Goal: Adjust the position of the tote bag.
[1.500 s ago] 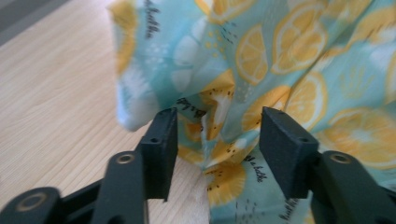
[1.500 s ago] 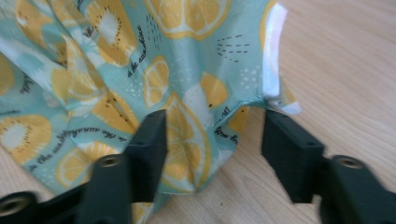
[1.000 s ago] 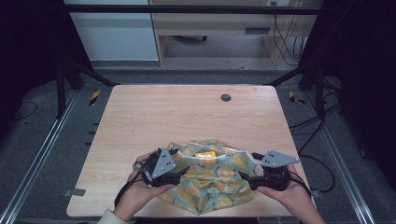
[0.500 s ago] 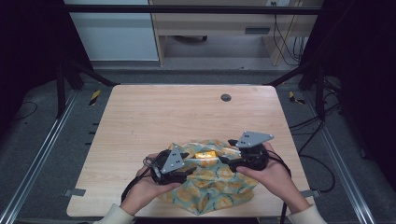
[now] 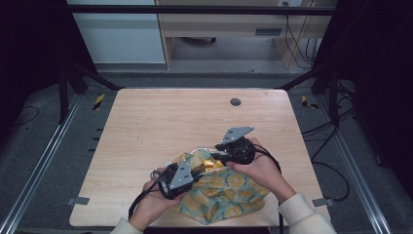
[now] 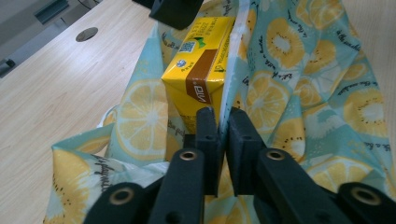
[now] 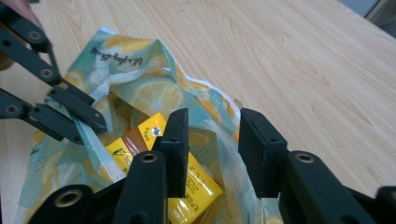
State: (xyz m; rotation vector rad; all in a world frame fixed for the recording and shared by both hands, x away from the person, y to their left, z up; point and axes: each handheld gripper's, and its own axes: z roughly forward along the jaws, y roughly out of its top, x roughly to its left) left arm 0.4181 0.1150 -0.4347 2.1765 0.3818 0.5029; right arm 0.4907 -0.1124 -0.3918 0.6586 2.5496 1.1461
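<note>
Left gripper (image 6: 223,122) jaws pinched on the lemon-print bag (image 6: 299,93) rim, just closed. Right gripper (image 7: 212,135) jaws half apart, just closing, seemingly astride the bag's other edge. Yellow carton (image 6: 201,70) inside the bag, lower centre of the table (image 5: 160,122).

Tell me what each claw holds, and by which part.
The left claw pinches the bag by its white rim. The right claw straddles the far rim, closing, not yet gripping.

A light wooden table (image 5: 160,122) with a round grommet (image 5: 235,102) stands on grey carpet (image 5: 29,146). Beyond it are a white cabinet (image 5: 122,34) and trailing cables (image 5: 292,34).
</note>
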